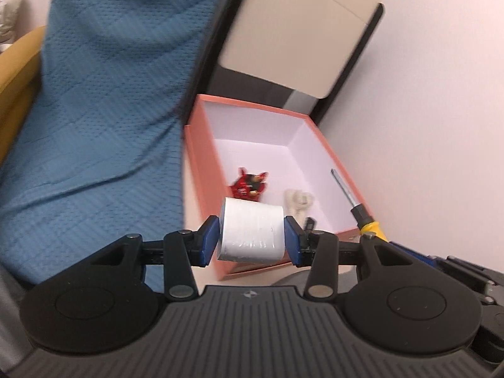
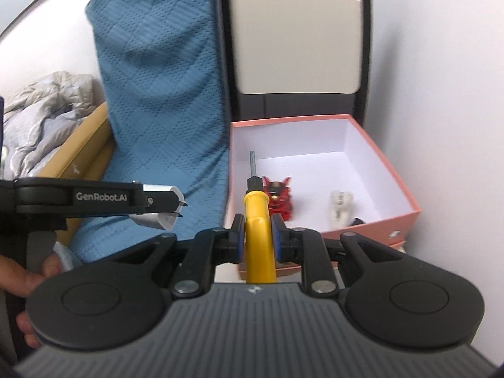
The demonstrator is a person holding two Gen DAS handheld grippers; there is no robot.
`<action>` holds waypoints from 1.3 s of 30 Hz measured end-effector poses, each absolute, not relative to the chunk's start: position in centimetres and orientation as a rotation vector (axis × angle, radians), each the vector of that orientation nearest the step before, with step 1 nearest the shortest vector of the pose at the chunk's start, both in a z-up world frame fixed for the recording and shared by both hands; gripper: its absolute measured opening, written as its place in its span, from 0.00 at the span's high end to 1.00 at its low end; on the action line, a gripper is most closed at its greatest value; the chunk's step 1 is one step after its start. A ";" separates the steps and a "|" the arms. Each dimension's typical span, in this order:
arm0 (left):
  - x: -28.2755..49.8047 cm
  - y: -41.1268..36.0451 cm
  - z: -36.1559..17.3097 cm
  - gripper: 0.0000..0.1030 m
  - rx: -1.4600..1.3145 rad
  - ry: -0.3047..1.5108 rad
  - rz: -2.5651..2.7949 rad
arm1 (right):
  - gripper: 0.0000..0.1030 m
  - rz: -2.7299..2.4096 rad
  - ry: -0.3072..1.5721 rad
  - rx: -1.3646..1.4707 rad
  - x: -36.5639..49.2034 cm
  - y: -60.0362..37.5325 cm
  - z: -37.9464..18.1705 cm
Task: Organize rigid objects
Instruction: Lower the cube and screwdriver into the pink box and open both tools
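Observation:
My left gripper (image 1: 252, 236) is shut on a white roll of tape (image 1: 252, 233), held above the near edge of an open salmon-pink box (image 1: 201, 170). My right gripper (image 2: 257, 233) is shut on a yellow-handled screwdriver (image 2: 256, 220), its shaft pointing into the same box (image 2: 390, 170). In the box lie a red toy figure (image 1: 249, 184), also seen in the right wrist view (image 2: 278, 198), and a small cream figure (image 1: 297, 203), also seen there (image 2: 340, 206). The screwdriver tip (image 1: 362, 208) shows at the right of the left wrist view. The left gripper with the roll (image 2: 163, 204) shows at left in the right wrist view.
A blue quilted cloth (image 2: 163, 94) drapes over a seat left of the box. A beige and black appliance (image 2: 296, 31) stands behind the box against a white wall. A yellow sofa edge (image 2: 82, 145) with a grey blanket (image 2: 41, 110) lies far left.

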State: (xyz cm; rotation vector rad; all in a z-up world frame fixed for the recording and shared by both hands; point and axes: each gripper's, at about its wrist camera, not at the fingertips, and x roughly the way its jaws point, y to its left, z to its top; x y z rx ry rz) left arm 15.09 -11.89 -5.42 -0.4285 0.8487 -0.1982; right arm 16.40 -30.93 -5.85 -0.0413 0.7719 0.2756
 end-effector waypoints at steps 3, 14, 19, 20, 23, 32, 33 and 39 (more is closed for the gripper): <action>15.9 -13.4 -5.4 0.51 -0.434 0.854 -0.216 | 0.79 0.257 0.777 -0.022 16.9 -32.8 -6.1; 21.2 -16.6 -7.6 0.51 -0.423 0.907 -0.190 | 0.80 0.251 0.802 0.003 21.2 -36.5 -7.9; 24.6 -17.5 -9.4 0.51 -0.425 0.942 -0.165 | 0.79 0.257 0.836 0.003 24.3 -37.2 -9.5; 25.3 -17.8 -9.9 0.51 -0.425 0.951 -0.161 | 0.79 0.258 0.843 0.005 24.9 -37.4 -9.9; 27.2 -18.5 -11.4 0.51 -0.424 0.980 -0.153 | 0.79 0.259 0.864 0.004 26.9 -37.8 -11.1; 31.5 -21.2 -16.1 0.51 -0.395 1.056 -0.153 | 0.79 0.258 0.935 0.009 32.1 -38.9 -15.9; 31.9 -21.4 -16.6 0.51 -0.397 1.065 -0.153 | 0.79 0.260 0.948 0.014 32.6 -39.1 -16.5; 33.6 -22.2 -18.4 0.51 -0.399 1.095 -0.147 | 0.79 0.269 0.979 0.006 34.6 -39.4 -19.2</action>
